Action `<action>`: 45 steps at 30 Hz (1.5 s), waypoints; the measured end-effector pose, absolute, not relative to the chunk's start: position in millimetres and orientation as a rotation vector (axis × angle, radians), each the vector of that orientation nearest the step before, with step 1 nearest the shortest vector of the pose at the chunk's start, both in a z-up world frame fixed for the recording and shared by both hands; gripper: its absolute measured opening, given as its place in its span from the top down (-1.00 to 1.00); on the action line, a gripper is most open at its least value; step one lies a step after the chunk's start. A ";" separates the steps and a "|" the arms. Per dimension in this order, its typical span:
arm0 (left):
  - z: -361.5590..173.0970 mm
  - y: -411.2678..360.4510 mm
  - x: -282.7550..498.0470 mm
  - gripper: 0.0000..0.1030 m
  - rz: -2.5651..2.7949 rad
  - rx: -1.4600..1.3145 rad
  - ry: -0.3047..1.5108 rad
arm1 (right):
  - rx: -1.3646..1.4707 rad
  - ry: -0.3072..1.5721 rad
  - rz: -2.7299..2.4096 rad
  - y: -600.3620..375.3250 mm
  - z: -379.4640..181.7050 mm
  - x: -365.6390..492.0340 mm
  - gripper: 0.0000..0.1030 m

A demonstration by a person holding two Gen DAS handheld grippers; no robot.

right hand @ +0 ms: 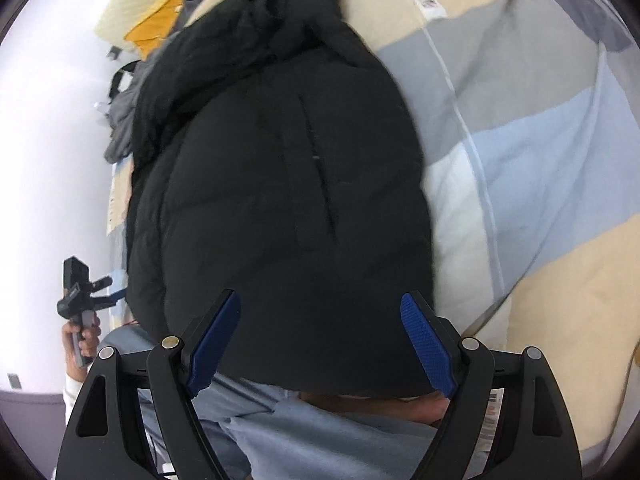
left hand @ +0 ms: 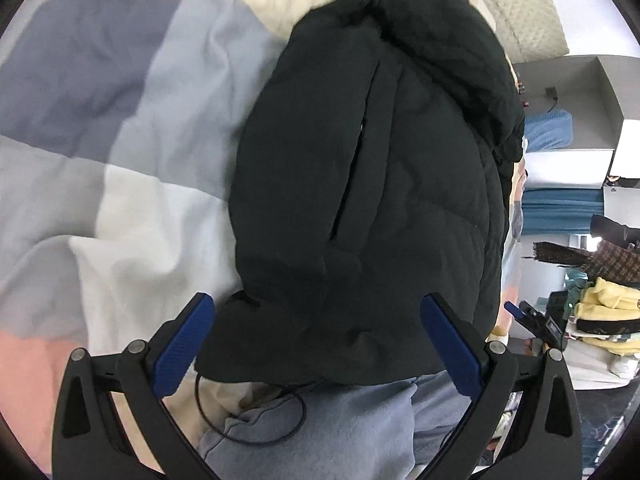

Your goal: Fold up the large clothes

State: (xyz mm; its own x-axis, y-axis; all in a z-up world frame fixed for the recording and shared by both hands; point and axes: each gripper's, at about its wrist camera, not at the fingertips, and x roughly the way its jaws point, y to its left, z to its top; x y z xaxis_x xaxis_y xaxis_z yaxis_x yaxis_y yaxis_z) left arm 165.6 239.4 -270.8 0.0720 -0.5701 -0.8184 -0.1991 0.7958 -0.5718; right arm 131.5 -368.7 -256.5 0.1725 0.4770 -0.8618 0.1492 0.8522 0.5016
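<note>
A black puffer jacket (left hand: pixel 372 168) lies folded lengthwise on the bed, hood end far from me; it also shows in the right wrist view (right hand: pixel 280 184). My left gripper (left hand: pixel 318 316) is open, its blue-padded fingers (left hand: pixel 184 344) spread over the jacket's near hem, holding nothing. My right gripper (right hand: pixel 320 312) is open too, fingers (right hand: pixel 426 344) spread above the near hem, empty. The right gripper shows small in the left wrist view (left hand: pixel 536 322), and the left gripper, held in a hand, shows small in the right wrist view (right hand: pixel 80 296).
A patchwork duvet (left hand: pixel 120 128) in blue, grey, white, pink and cream covers the bed (right hand: pixel 540 140). Light blue trousers (left hand: pixel 344 432) lie near me under the jacket's hem. A yellow garment (right hand: pixel 176 8) and grey clothes (right hand: pixel 120 120) lie far left. Shelves and stacked clothes (left hand: pixel 600 312) stand at right.
</note>
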 end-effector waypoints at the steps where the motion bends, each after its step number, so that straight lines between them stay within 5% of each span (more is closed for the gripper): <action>1: -274.4 238.2 167.2 -0.98 -0.318 -0.650 1.515 | 0.558 1.414 0.229 -373.1 -261.7 133.2 -0.59; 18: -326.9 239.7 190.9 -0.97 -0.350 -0.701 1.704 | 0.612 1.661 0.178 -381.8 -324.5 158.6 -0.69; 30: -318.3 220.2 190.8 -0.96 -0.489 -0.673 1.706 | 0.676 1.469 0.516 -350.0 -292.4 155.5 -0.69; 37: -335.9 220.3 196.8 -0.97 -0.459 -0.694 1.788 | 0.644 1.626 0.292 -360.9 -323.4 157.8 -0.69; 45: -326.8 205.0 196.1 -0.88 -0.535 -0.649 1.790 | 0.629 1.567 0.462 -340.4 -310.5 161.2 -0.69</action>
State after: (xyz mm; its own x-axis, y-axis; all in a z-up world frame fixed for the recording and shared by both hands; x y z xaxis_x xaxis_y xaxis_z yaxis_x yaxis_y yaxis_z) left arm 196.1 205.0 -326.8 -0.2458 -0.6630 -0.7071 -0.1662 0.7475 -0.6432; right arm 161.2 -340.4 -310.5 -0.0272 0.6391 -0.7686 0.1196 0.7655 0.6323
